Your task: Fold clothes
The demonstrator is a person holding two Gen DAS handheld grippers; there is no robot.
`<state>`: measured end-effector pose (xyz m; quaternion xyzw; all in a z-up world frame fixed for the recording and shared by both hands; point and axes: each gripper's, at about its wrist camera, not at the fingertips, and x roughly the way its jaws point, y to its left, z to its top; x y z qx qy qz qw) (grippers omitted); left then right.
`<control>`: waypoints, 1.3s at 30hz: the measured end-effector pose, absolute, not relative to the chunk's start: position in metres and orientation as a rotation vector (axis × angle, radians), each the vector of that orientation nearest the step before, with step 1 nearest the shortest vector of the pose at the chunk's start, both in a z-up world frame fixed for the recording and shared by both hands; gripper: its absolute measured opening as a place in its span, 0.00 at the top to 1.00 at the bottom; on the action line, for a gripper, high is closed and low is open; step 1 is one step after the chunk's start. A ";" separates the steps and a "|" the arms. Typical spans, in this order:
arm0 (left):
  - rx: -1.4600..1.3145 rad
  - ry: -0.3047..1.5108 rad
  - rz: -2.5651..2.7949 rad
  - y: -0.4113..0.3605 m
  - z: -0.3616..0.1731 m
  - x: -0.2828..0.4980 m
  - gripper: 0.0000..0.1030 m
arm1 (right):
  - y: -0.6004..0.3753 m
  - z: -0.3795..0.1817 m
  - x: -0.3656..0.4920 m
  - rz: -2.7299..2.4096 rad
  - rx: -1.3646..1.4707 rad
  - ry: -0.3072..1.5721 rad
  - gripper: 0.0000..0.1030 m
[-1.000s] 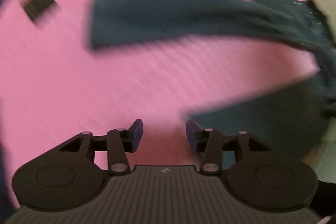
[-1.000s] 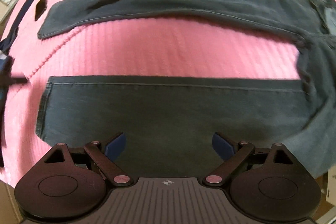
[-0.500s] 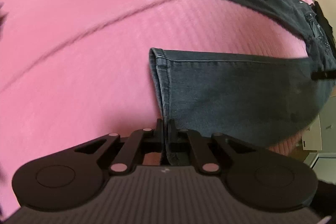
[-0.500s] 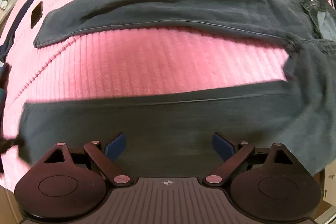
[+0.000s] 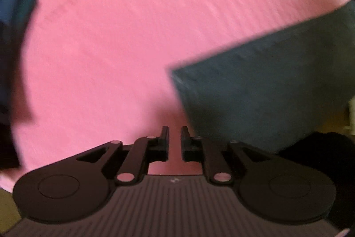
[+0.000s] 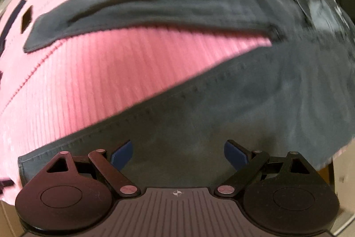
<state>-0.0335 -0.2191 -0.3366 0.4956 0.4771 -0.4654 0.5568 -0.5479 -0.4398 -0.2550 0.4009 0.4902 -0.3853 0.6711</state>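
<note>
Dark grey jeans (image 6: 221,108) lie spread on a pink ribbed bedspread (image 6: 99,72). The far leg (image 6: 155,6) runs left across the top, and the near leg slants down to a hem at lower left. My right gripper (image 6: 178,152) hangs open over the near leg with only cloth below its blue pads. In the left wrist view the near leg's hem end (image 5: 266,86) lies to the right of my left gripper (image 5: 174,134). That gripper's jaws are opening with a narrow gap. Only pink bedspread (image 5: 133,48) shows between them.
A small black flat object (image 6: 26,18) and a dark blue strip (image 6: 11,19) lie at the bed's far left. Dark blue cloth (image 5: 13,14) fills the left edge of the left wrist view. The bed's near edge and floor (image 6: 341,170) show at lower right.
Half a second ago my left gripper was shut on the near leg's hem; now the hem is free and lies to its right. The near leg now slants. The right gripper stays open.
</note>
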 end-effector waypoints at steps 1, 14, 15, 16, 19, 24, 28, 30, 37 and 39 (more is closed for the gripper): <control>1.193 1.059 -1.109 -0.228 -0.332 -0.028 0.88 | -0.442 -0.254 -0.543 -0.858 0.893 1.094 0.11; 1.718 -0.325 -1.523 -0.422 -0.407 -0.038 0.75 | -0.466 -0.261 -0.502 -0.860 0.861 1.018 0.11; 1.756 -0.393 -1.547 -0.428 -0.415 -0.036 0.73 | -0.467 -0.263 -0.504 -0.876 0.871 1.021 0.11; 1.790 -0.450 -1.567 -0.431 -0.422 -0.035 0.70 | -0.467 -0.265 -0.507 -0.895 0.883 1.024 0.11; 1.857 -0.574 -1.609 -0.433 -0.437 -0.031 0.69 | -0.469 -0.271 -0.518 -0.960 0.920 1.018 0.11; 1.788 -0.463 -1.613 -0.441 -0.414 -0.026 0.92 | -0.475 -0.270 -0.524 -1.015 0.986 0.995 0.11; 1.640 -0.323 -1.616 -0.410 -0.341 -0.023 0.93 | -0.475 -0.252 -0.521 -0.999 0.910 0.973 0.11; 1.624 -0.243 -1.634 -0.379 -0.311 -0.029 0.93 | -0.474 -0.246 -0.521 -0.995 0.885 0.973 0.11; 1.731 -0.124 -1.681 -0.297 -0.351 -0.057 0.92 | -0.476 -0.251 -0.536 -0.998 0.958 0.996 0.11; 1.771 -0.134 -1.666 -0.292 -0.375 -0.063 0.90 | -0.475 -0.246 -0.540 -0.998 0.954 0.989 0.11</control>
